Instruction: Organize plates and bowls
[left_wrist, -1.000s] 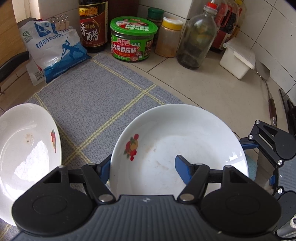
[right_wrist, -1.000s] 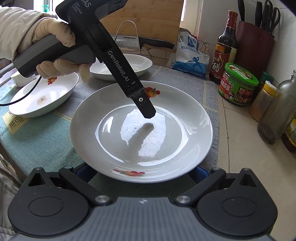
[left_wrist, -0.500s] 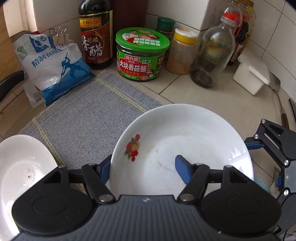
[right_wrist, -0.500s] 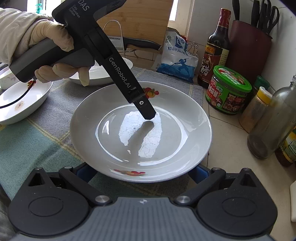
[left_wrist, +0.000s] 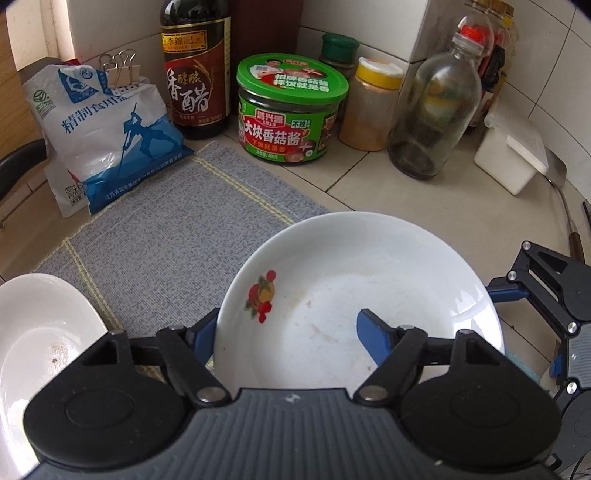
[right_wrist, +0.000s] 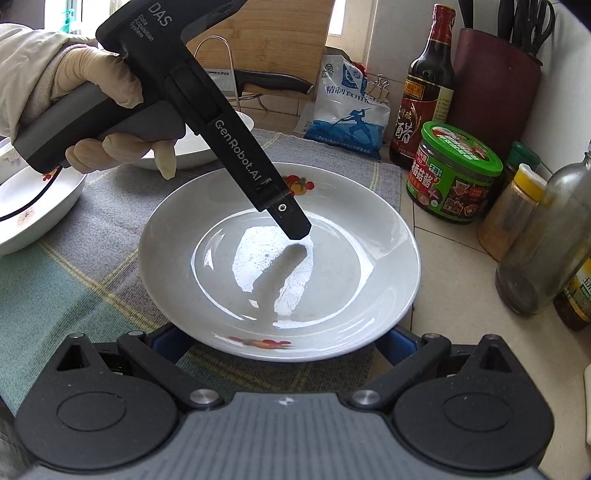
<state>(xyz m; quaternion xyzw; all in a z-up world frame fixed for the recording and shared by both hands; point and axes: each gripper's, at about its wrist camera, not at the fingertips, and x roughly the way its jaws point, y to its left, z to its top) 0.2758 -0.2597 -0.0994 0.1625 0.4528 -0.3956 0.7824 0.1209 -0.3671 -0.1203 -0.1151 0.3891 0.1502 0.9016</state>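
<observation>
The left hand-held gripper (left_wrist: 288, 338) was clamped on the near rim of a shallow white ceramic plate with red fruit decals (left_wrist: 354, 295); one blue finger (left_wrist: 373, 338) lay inside the plate, the other blue finger (left_wrist: 203, 334) beneath its outer rim. The plate sat half over the edge of a grey woven mat with yellow stripes (left_wrist: 177, 236), half over the beige tiled tabletop (left_wrist: 424, 192). In the right wrist view the left hand-held gripper's black body (right_wrist: 236, 147), held by a gloved hand (right_wrist: 99, 110), reached down into the plate (right_wrist: 277, 258). The right hand-held gripper (right_wrist: 280, 343) stood with fingers wide apart, blue tips (right_wrist: 397, 345) flanking the plate's near edge; whether they touched it could not be told. A second white plate (left_wrist: 40, 350) lay left on the mat; a third white dish (right_wrist: 33, 206) further left. Behind stood a green-lidded jar (left_wrist: 291, 110), a dark vinegar bottle (left_wrist: 195, 70), a blue-and-white salt bag (left_wrist: 107, 136) and a clear glass bottle (left_wrist: 436, 110).
</observation>
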